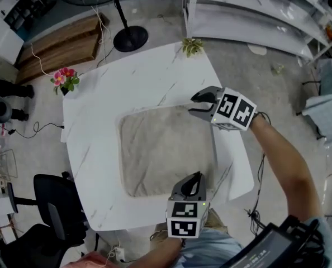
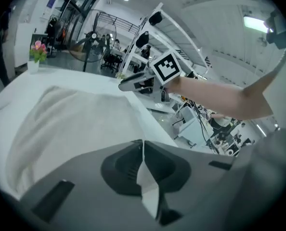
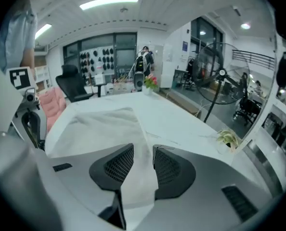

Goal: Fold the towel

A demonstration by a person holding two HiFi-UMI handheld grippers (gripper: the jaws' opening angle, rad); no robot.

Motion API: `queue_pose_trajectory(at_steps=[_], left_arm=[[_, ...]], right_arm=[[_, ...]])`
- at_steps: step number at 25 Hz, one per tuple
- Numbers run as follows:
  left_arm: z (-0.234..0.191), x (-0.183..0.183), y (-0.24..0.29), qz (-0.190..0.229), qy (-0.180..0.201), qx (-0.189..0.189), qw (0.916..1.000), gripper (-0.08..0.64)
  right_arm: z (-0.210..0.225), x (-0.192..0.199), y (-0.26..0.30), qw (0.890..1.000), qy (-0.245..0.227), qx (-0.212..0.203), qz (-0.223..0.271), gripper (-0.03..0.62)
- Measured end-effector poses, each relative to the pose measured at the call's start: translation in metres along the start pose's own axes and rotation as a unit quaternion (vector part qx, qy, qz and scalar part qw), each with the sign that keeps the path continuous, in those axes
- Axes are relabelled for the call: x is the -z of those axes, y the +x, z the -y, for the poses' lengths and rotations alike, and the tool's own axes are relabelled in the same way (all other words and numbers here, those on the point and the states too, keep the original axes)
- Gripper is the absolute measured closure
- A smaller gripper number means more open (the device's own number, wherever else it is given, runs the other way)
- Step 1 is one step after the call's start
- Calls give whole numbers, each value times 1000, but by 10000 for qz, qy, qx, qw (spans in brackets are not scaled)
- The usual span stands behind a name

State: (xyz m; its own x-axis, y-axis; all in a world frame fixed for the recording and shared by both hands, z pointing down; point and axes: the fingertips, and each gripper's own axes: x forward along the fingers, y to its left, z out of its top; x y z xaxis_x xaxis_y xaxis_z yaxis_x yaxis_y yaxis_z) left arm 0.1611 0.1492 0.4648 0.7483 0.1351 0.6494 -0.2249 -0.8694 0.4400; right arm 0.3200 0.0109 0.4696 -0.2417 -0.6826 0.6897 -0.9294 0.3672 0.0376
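A beige towel (image 1: 163, 149) lies flat in a squarish fold on the white marble-look table (image 1: 132, 82). My right gripper (image 1: 193, 105) hovers over the towel's far right corner, jaws apart and nothing between them. In the right gripper view its jaws (image 3: 144, 150) stand open above the towel (image 3: 104, 124). My left gripper (image 1: 196, 176) is at the towel's near right corner with its jaws together and nothing in them. The left gripper view shows those shut jaws (image 2: 142, 143) above the towel (image 2: 71, 124), with the right gripper (image 2: 126, 83) beyond.
A vase of pink flowers (image 1: 65, 80) stands at the table's left corner and a small plant (image 1: 192, 46) at its far corner. Around the table are a fan stand (image 1: 129, 38), a black office chair (image 1: 54, 205), wooden boards (image 1: 60, 43) and white shelving (image 1: 255, 15).
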Motion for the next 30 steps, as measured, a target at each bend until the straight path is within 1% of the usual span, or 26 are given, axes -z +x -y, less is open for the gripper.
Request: queue_pose_trajectory(at_steps=[3,5,8,11,15,18,21,23,26,27,28,29,30], left_arm=[[-20,-27,-26,412,378,-168,9983,546],[-36,-43,-44,638,538,-281,9961,546],[-61,-56,-69,854,579,-401,9939,546],[-87,-57,-87,966,459,-505,9930,546],[-115,-42,-104,923,410,-616,9930,546],[-129,-29,-113,874,364,-686,9931,546],[-137,-17,-124,833,332,-725,9933,546],[-139,-10,-130,820,319,-728,9935,546],[-142,-4,-139,856,286,-752,9931,546],[-144,-2,-143,875,266,-774,9928,546],[-146,-1,-146,892,241,-801,9925,546],[-149,1,-150,910,210,-832,9921,546],[-152,3,-155,934,175,-864,9917,546]], right_arm=[[4,-23,-24,9968,582,420,356,448],[2,-25,-38,9918,930,734,477,441],[-14,-4,-50,9817,1472,1126,435,434],[-42,39,-51,9662,2097,1478,257,433],[-87,98,-48,9347,3055,1818,27,415],[-122,126,-48,9140,3569,1925,-157,396],[-145,138,-47,8885,4127,1997,-172,396],[-149,140,-46,8701,4494,2021,-27,396],[-148,135,-43,8448,5000,1893,241,400],[-147,134,-41,8367,5144,1863,267,414],[-146,135,-40,8289,5270,1859,251,448],[-145,136,-40,8214,5382,1874,228,503],[-144,136,-40,8146,5474,1902,241,533]])
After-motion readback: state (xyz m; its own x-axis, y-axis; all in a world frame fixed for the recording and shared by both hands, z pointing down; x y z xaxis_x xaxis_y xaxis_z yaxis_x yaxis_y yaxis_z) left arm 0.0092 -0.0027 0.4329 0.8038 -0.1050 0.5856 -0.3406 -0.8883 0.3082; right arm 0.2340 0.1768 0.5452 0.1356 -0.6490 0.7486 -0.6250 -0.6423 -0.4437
